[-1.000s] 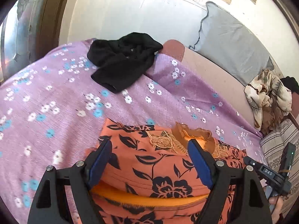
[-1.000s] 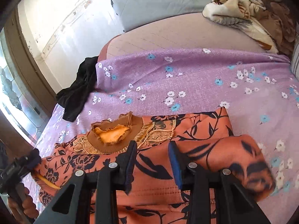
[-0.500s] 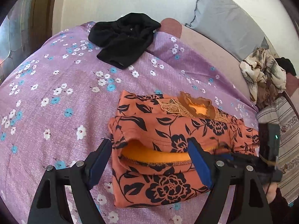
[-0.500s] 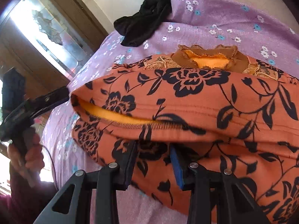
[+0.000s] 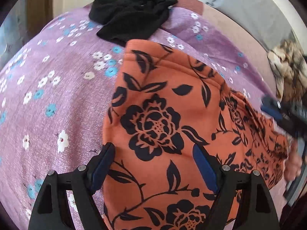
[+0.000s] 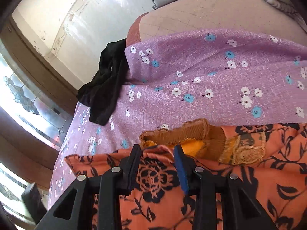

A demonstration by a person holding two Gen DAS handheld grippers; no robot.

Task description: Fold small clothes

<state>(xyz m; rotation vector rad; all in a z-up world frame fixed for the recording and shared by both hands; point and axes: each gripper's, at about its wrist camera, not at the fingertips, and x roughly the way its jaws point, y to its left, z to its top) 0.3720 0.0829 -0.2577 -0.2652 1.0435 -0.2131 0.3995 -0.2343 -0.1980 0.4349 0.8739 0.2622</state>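
Observation:
An orange garment with black flowers [image 5: 163,115] lies on the purple flowered bedsheet [image 5: 57,76], its lower part doubled over toward the ribbed brown collar [image 6: 182,134]. My left gripper [image 5: 153,153] hangs low over the folded cloth, jaws wide. The fabric passes under them and neither pad presses on it. My right gripper [image 6: 157,153] is shut on a bunched ridge of the garment [image 6: 268,172] just short of the collar. In the left wrist view the right gripper [image 5: 284,115] shows blurred at the garment's right edge, with a hand [image 5: 293,159] below it.
A crumpled black garment [image 5: 132,19] lies at the sheet's far edge, also seen as the black garment [image 6: 103,92]. Beyond are the bare mattress [image 6: 211,13] and a wall. A patterned beige cloth [image 5: 287,67] is heaped at right. A window [image 6: 23,99] is at left.
The right gripper swept the garment's hem up and over toward the collar, doubling it. The left gripper sank and tipped down over the folded cloth, jaws equally wide.

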